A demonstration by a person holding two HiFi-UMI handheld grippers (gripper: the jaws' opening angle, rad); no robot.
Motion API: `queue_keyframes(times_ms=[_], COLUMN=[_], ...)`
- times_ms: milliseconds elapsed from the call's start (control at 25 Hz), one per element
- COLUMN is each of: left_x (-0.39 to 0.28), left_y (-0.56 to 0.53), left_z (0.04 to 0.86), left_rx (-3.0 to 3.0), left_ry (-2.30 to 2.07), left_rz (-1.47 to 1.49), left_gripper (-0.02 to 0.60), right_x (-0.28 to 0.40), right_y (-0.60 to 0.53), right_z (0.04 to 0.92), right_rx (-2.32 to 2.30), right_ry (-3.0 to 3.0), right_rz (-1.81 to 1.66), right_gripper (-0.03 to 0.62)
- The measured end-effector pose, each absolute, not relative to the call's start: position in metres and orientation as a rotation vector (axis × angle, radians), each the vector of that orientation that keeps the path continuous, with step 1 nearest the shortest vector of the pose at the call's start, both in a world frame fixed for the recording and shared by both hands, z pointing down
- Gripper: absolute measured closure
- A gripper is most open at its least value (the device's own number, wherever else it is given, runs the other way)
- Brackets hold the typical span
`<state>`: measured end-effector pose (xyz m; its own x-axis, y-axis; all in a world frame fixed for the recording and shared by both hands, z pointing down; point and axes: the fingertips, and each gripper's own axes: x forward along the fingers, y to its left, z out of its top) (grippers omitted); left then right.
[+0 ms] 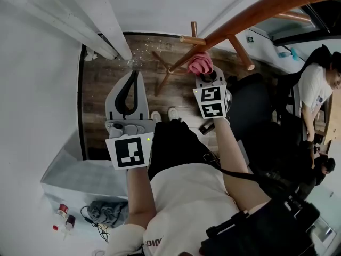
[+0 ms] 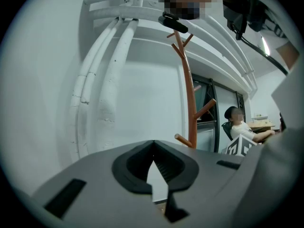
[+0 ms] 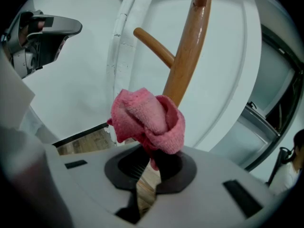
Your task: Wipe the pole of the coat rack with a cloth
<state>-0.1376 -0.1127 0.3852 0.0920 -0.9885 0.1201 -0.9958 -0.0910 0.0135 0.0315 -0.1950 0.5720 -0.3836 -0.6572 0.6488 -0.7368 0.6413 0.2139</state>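
- The pink cloth is a soft terry rag, light and floppy. It is bunched into a loose wad that should mould round the wood but could slip or unfold if the grip eases.
- The right gripper has its fingers pinching a lower fold of that wad, and most of the cloth bulges free above the tips. A bite deeper into the bundle would, I judge, hold better under rubbing.
- The cloth is pressed against the coat rack pole, just below a side peg. In the head view it sits on the pole's lower part, above the splayed feet.
- The pole is glossy brown wood, stiff and smooth, so I expect the cloth to slide easily along it. The rack looks slender and could rock if I push sideways too hard, so I would keep the pressure light.
- The left gripper hangs in the air left of the rack, well apart from it. Its fingers are pressed together with nothing between them. It could steady the pole higher up if needed.
- For containers, a pale box-like shape sits by the wall at lower left, and I cannot tell what it holds. Just beside it lie a grey crumpled fabric and small red-capped bottles.
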Motion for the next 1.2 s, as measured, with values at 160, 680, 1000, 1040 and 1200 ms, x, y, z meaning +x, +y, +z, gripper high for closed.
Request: queue_keyframes(times_ms=[160,680,1000,1040,1200], left_x=[-0.143,-0.152,-0.156,-0.157,-0.159], left_y=[-0.112,-0.111,-0.113,-0.114,-0.113], left_z=[0.388,0.396,0.398,0.399,0.402], left_rx=[2.238,2.204,2.187,2.183,2.170], left_ry=[-2.061,-2.074,-2.084,-2.085,-2.086], left_rz=[0.134,0.152,0.158,0.159,0.168], left_gripper=[0.569,0.569,0.569,0.569,0.569], right_x=[0.030,0.029,0.029,0.029,0.028], right_y=[-0.195,-0.195,-0.196,-0.196,-0.193], right_z=[0.583,0.610,0.627,0.630,0.642], right_rx=[1.068,1.020,0.990,0.987,0.959], right_ry=[-2.118,-2.061,-2.029,-2.028,-2.002], right_rz=[0.155,0.187,0.213,0.215,0.248], right_gripper=[0.546,0.546,0.546,0.546,0.546])
